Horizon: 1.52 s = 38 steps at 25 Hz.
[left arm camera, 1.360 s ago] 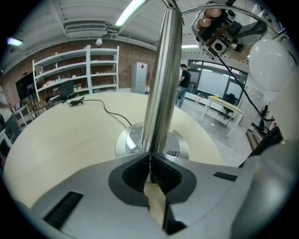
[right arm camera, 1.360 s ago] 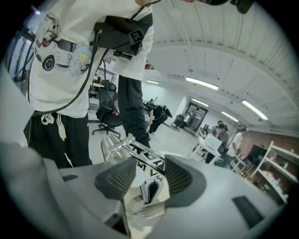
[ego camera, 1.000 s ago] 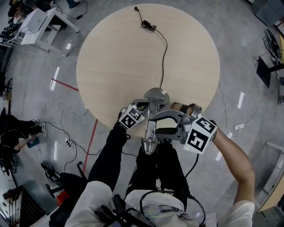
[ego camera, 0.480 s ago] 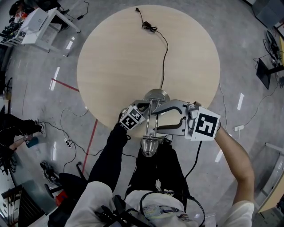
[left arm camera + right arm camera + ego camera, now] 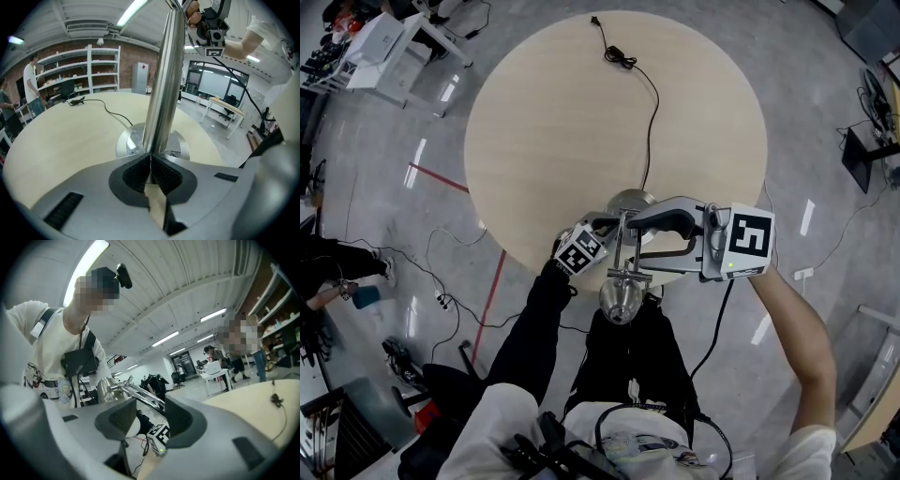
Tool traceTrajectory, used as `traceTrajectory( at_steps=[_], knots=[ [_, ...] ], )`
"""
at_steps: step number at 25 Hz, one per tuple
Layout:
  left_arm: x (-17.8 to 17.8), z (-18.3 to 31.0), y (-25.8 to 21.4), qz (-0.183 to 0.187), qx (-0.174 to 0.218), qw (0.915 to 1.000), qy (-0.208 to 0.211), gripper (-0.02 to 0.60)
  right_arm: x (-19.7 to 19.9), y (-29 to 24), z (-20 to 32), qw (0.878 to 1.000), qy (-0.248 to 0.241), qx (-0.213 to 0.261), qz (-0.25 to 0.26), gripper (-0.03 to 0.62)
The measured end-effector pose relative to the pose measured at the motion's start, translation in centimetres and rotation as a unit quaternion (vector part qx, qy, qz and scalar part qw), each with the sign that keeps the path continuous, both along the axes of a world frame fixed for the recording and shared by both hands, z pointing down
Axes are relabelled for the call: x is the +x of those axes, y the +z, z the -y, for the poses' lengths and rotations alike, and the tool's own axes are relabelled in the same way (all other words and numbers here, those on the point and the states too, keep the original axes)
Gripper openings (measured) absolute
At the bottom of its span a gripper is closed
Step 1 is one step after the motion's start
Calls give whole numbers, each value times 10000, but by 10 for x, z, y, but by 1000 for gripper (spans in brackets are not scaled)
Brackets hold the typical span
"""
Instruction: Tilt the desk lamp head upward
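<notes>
Left hand-held gripper (image 5: 150, 161): clenched on the upright lamp pole (image 5: 164, 84), at the near edge of the bench (image 5: 581, 122). My right hand-held gripper (image 5: 146, 413), jaws apart, straddles the lamp arm (image 5: 140, 397). The lamp head (image 5: 621, 300) lies just beyond it, toward me.

Grey left gripper (image 5: 151, 168) and right gripper (image 5: 147, 414), white T-shirt (image 5: 656, 448), black trousers (image 5: 623, 361)

No word, brand, number or sign can be read. The marker cubes (image 5: 749, 237) carry only black-and-white square patterns; the shirt print (image 5: 36, 377) is too blurred to read.
</notes>
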<state>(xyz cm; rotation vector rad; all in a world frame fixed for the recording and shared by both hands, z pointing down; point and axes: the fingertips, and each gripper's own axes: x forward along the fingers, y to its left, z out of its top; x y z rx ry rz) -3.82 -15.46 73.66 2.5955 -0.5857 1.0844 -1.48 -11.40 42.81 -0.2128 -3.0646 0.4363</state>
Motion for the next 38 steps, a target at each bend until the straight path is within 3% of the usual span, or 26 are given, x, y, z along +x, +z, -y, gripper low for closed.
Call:
traceTrajectory(
  at_steps=[16,22,26,30,33,36,38],
  knots=[
    [-2,2,-1,3,-37,10000,37,2,3,-6,22,9935,101,-1078,344,187],
    [-2,1,3,51,-49,9999,83,2,1,-4,18,9989,56,-462,35,187],
    [-8,4,1,66,1,10000,-53,2,13,5,15,9971,148,278,-692,187],
    [-33,21,-31,-352,184,9950,-913,2,49,14,33,9852,1208,475,-1116,187],
    [-61,29,-81,-787,447,9800,-1772,2,82,4,35,9659,2291,525,-1084,184],
    [-87,22,-139,-1050,835,9630,-2336,2,109,-17,27,9337,3430,491,-905,13],
    [-96,17,-180,-1199,1121,9539,-2511,3,119,-32,19,9138,3971,417,-744,5]
  ],
)
